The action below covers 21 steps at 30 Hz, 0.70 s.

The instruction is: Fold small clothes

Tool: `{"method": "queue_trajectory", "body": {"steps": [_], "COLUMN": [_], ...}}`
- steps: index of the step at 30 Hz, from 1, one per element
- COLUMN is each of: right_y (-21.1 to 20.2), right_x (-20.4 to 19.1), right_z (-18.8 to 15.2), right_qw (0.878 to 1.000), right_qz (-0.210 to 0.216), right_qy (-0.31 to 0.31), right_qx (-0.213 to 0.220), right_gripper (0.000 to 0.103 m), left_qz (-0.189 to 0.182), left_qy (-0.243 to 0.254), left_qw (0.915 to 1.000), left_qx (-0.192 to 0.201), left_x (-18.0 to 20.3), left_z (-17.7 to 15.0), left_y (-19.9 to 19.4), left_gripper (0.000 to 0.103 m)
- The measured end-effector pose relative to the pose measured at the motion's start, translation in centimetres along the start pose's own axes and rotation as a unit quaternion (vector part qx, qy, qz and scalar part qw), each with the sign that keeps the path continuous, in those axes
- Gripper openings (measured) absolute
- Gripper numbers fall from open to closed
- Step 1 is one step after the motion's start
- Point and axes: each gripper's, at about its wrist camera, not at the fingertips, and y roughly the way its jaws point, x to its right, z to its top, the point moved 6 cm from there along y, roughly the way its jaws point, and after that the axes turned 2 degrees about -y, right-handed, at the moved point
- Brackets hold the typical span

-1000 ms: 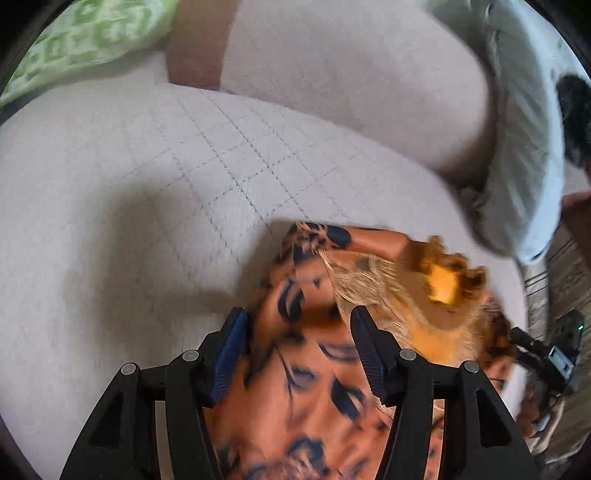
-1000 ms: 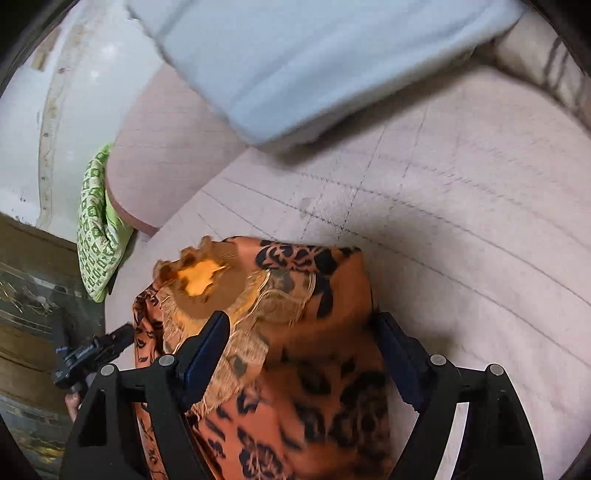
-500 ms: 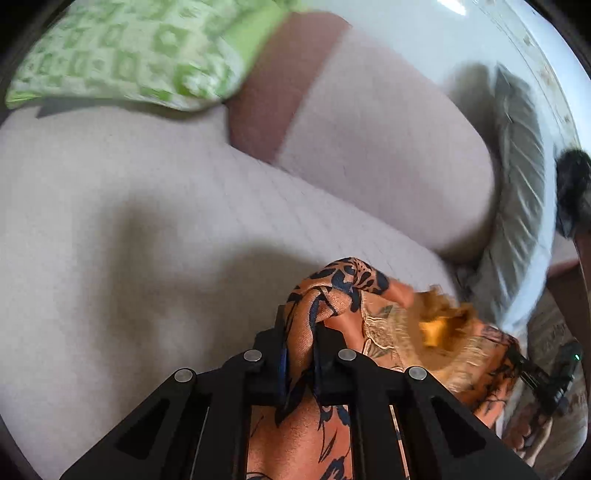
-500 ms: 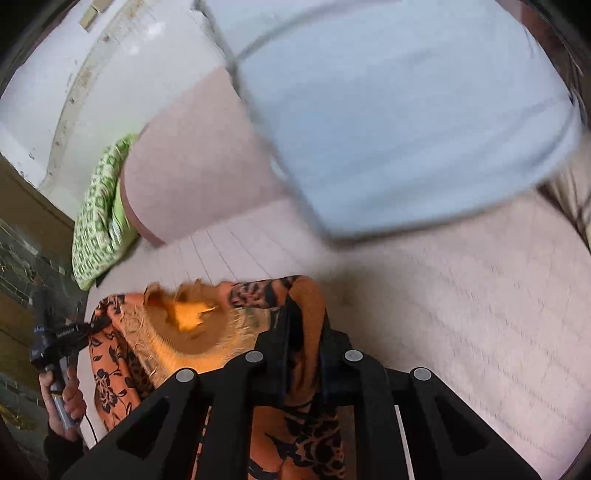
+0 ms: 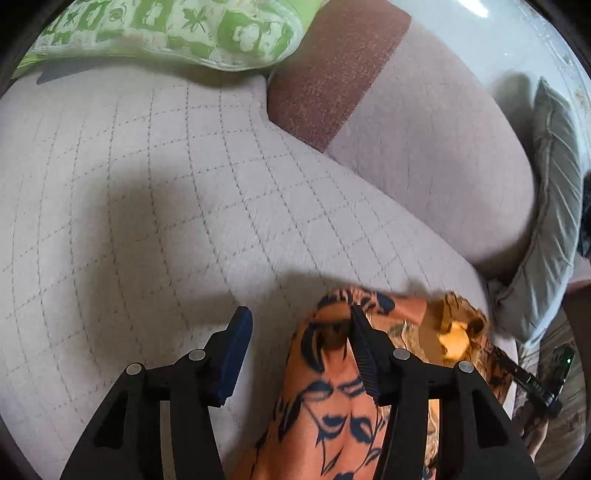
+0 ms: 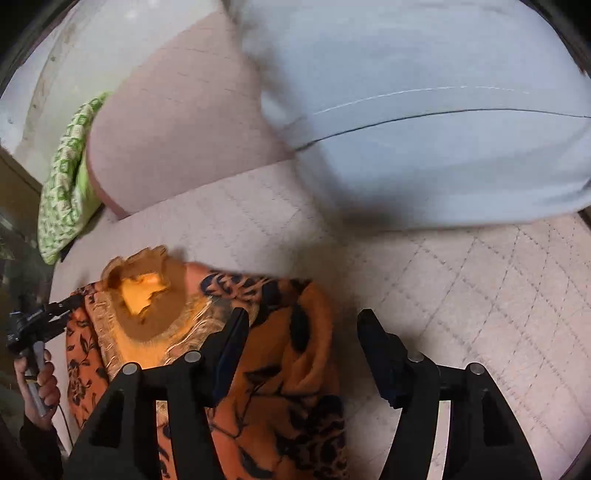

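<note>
Both tools reopened, left tool [image 5: 299, 328], right tool [image 6: 301, 328], orange garment [image 6: 291, 354] between (partly).

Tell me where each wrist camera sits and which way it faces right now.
Left wrist: on the left gripper, looking forward and down over the quilted sofa seat toward the green pillow; both its fingers show, open.
Right wrist: on the right gripper, looking at the seat and the pale blue cushion; both its fingers show, open, plus the left hand at the edge.
Shared: the orange floral garment, green pillow, sofa backrest.
</note>
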Motion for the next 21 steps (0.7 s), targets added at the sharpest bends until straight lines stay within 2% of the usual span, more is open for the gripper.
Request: {"method": "queue_trajectory", "body": {"steps": [1, 2, 3, 4, 5, 7, 10, 11, 12, 14, 18, 21], "right_y": [0.7, 1.4, 2.0, 1.9, 1.6, 0.8, -1.6, -2.3, -3.8, -6.1, -14.2, -21.0], "right_x": [0.3, 0.6, 0.4, 0.7, 0.7, 0.5, -0.6, -0.7, -1.1, -1.8, -3.7, -4.7], "right_z": [0.1, 0.0, 0.1, 0.0, 0.1, 0.3, 1.0, 1.1, 1.1, 0.8, -2.7, -7.2], "right_qw": [1.000, 0.999, 0.999, 0.999, 0.999, 1.000, 1.000, 1.000, 1.000, 0.999, 0.993, 0.987], "right_qz": [0.012, 0.017, 0.008, -0.007, -0.003, -0.003, -0.008, -0.008, -0.003, 0.007, 0.038, 0.052], "right_qy": [0.008, 0.013, 0.016, 0.016, 0.015, 0.015, -0.003, -0.006, -0.009, -0.019, -0.053, -0.072], "right_qx": [-0.015, -0.028, -0.032, -0.028, -0.028, -0.019, 0.004, 0.010, 0.022, 0.041, 0.095, 0.135], "right_gripper": [0.059, 0.049, 0.041, 0.019, 0.014, 0.013, 0.012, 0.012, 0.012, 0.012, 0.012, 0.012], "left_qz": [0.012, 0.022, 0.032, 0.038, 0.029, 0.030, 0.006, -0.017, -0.023, -0.039, -0.089, -0.124], "left_qy": [-0.008, -0.011, -0.006, 0.012, 0.016, 0.010, 0.006, 0.002, 0.004, 0.031, 0.054, 0.054], "left_qw": [0.9998, 0.9993, 0.9993, 0.9991, 0.9992, 0.9994, 0.9999, 0.9997, 0.9993, 0.9970, 0.9890, 0.9802], "left_qx": [-0.017, -0.027, -0.018, -0.012, -0.023, -0.015, 0.006, 0.019, 0.029, 0.060, 0.105, 0.145], "left_x": [-0.2, -0.3, -0.1, 0.4, 0.7, 0.8, 1.3, 1.6, 1.6, 1.9, 1.6, 0.0], "left_z": [-0.2, -0.3, -0.3, -0.2, -0.3, -0.2, 0.2, 0.0, -0.1, -1.5, -6.6, -13.7], "left_y": [1.0, 1.7, 1.3, 1.3, 1.4, 0.6, -2.5, -4.4, -5.6, -10.6, -19.8, -27.1], "left_gripper": [0.051, 0.045, 0.035, 0.011, 0.010, 0.009, 0.008, 0.008, 0.008, 0.008, 0.008, 0.008]}}
